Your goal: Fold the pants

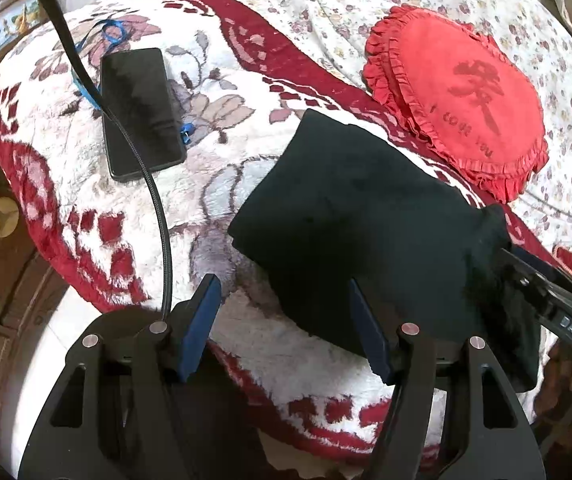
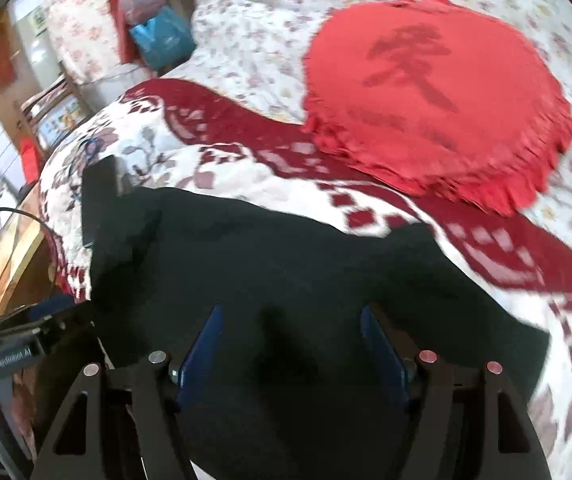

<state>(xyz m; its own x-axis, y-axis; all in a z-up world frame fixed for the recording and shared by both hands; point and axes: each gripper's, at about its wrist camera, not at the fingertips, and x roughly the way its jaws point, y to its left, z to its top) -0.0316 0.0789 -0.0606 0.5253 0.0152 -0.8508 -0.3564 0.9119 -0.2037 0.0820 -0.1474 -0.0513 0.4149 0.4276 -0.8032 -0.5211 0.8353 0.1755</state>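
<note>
Left wrist view: one folded pants (image 1: 350,216), one phone (image 1: 140,114), one red cushion (image 1: 462,92).

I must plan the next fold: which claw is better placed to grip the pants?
Right, probably. The right claw is open directly over the pants; the left claw is open at their edge.
</note>
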